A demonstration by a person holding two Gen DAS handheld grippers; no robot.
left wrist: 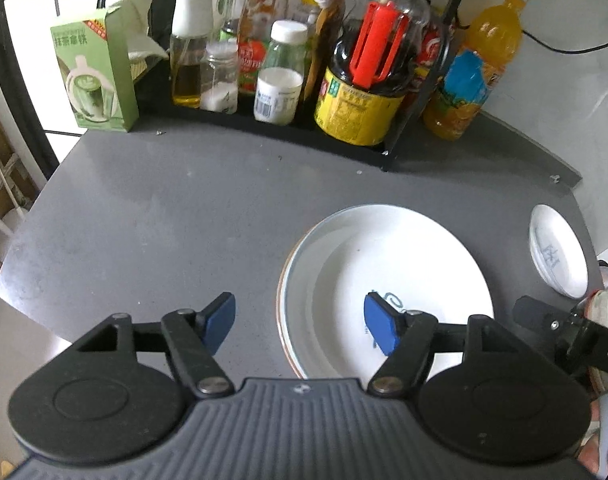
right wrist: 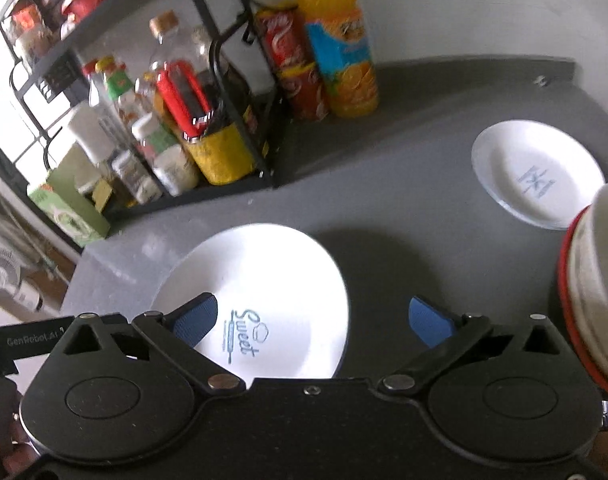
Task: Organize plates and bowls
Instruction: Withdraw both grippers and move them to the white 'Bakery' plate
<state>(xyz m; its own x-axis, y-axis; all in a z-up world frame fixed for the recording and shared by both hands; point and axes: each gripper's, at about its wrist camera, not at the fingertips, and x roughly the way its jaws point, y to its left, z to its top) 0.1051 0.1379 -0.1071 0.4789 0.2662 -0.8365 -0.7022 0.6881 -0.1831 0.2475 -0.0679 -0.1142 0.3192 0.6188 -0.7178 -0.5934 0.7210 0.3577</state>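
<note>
Both my grippers, left point(left wrist: 299, 326) and right point(right wrist: 312, 326), are spread and empty above the big plates point(left wrist: 388, 280). The small plate point(right wrist: 538, 176) lies apart; the bowl point(right wrist: 596, 280) near my right finger could get knocked.

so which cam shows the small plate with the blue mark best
The right wrist view: the small plate lies whole and unblocked on the grey counter, blue mark readable. The left wrist view catches it only at the far right edge, squashed by the fisheye.
</note>
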